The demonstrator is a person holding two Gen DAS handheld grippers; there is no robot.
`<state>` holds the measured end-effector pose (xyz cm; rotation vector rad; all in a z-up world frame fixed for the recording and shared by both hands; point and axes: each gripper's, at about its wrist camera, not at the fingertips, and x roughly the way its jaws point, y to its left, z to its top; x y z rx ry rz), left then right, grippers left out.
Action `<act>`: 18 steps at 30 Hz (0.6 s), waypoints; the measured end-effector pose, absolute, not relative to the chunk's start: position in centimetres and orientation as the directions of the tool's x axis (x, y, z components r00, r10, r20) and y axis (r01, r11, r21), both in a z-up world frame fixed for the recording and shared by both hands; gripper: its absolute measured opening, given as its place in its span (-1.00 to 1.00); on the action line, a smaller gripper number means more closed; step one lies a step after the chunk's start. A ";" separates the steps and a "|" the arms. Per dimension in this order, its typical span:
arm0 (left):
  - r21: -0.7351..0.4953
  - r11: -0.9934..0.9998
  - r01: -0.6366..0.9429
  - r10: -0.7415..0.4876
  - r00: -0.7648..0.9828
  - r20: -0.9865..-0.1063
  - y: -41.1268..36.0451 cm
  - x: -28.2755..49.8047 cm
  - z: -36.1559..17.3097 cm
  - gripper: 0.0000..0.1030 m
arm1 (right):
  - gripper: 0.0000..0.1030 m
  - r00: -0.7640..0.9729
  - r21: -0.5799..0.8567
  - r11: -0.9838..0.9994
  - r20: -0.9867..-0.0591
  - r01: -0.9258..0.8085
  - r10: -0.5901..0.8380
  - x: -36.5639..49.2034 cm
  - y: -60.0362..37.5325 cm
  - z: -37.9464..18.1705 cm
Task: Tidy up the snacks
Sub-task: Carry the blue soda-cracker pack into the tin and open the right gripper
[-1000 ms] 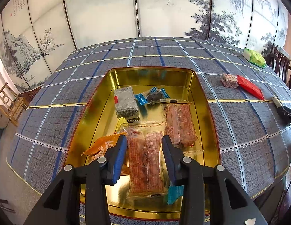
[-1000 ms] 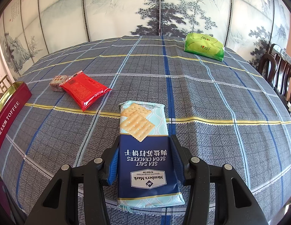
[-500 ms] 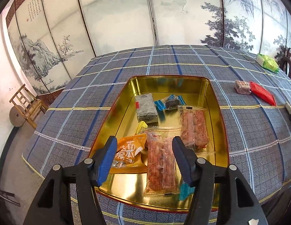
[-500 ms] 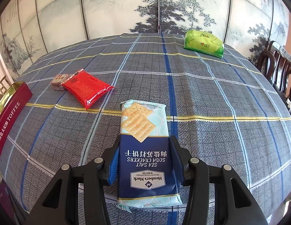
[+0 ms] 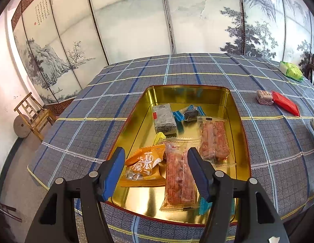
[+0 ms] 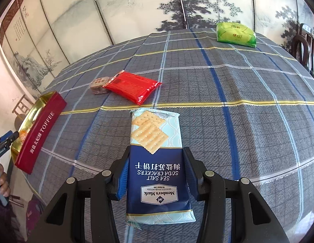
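Snacks lay in the tin (image 5: 235, 109) as the left gripper (image 5: 155, 168) backed away, jaws open; right gripper (image 6: 155, 174) jaws gripped the crackers (image 6: 157, 162), next to go

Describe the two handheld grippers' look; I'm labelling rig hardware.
Both match: the left gripper and right gripper have matte black plastic arms with triangular cut-outs, silver round pivot pins, and blue ribbed pads inside the fingers. A small white sticker shows on the left one. No cables visible.
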<state>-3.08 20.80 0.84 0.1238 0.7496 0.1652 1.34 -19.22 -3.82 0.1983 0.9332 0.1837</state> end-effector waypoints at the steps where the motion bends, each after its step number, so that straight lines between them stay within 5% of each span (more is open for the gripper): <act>1: 0.171 0.980 -0.104 0.193 0.720 -0.666 20.8 -3.1 0.8 0.19 | -0.06 0.579 0.263 0.962 -0.773 -0.079 0.259 1.2 -18.8 -3.7; 18: 0.151 0.981 -0.124 0.194 0.721 -0.665 22.0 -3.6 0.8 0.20 | -0.06 0.487 0.398 0.834 -0.680 -0.382 0.548 2.0 -4.8 2.4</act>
